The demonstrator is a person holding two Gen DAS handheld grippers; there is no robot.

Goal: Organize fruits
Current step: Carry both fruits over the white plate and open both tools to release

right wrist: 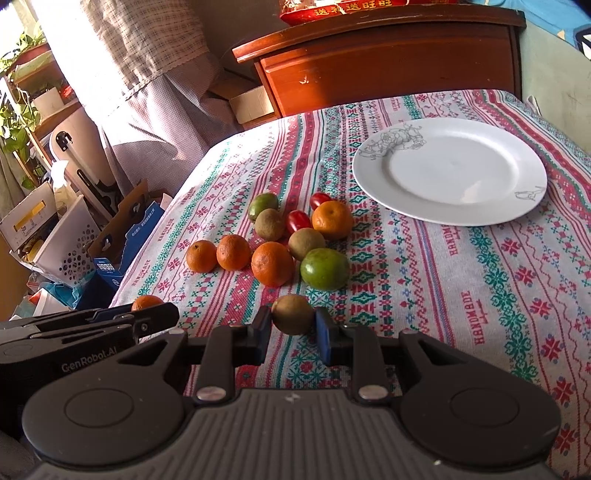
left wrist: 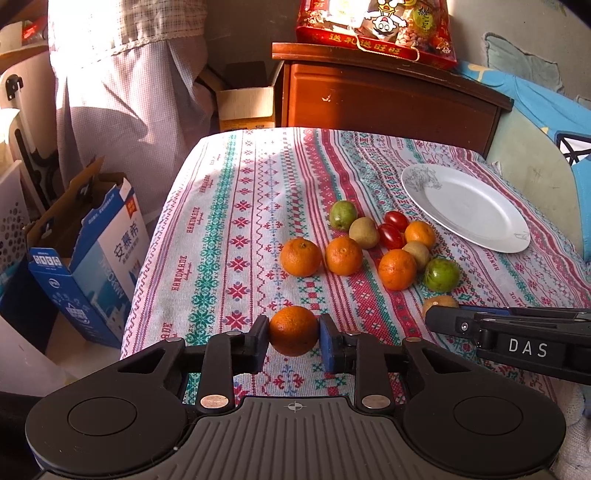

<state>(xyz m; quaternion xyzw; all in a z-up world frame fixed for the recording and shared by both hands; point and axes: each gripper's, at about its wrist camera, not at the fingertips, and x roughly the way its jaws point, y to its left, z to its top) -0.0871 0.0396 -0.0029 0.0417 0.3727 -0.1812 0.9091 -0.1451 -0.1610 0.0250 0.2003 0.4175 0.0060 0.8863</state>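
Left wrist view: the left gripper (left wrist: pixel 294 336) pinches an orange mandarin (left wrist: pixel 293 330) between its pads, low over a striped tablecloth (left wrist: pixel 221 236) woven with the word "HANDMADE". At 3 o'clock, the right gripper (right wrist: pixel 290 326), marked "DAS" on its side, clamps a brown kiwi (right wrist: pixel 293 314); in the right wrist view the left tool's body reads "GenRobot.AI". Loose fruit (left wrist: pixel 369 247) lies at 12 to 1 o'clock: mandarins, kiwis, two green fruits, two cherry tomatoes. A white plate (left wrist: pixel 480 206) with a sketched flower sits beyond at 1 o'clock. A red gift bag (left wrist: pixel 373 33) with gold Chinese characters tops a wooden cabinet (left wrist: pixel 388 96); a blue carton (left wrist: pixel 88 266) with Chinese print stands at 9 o'clock
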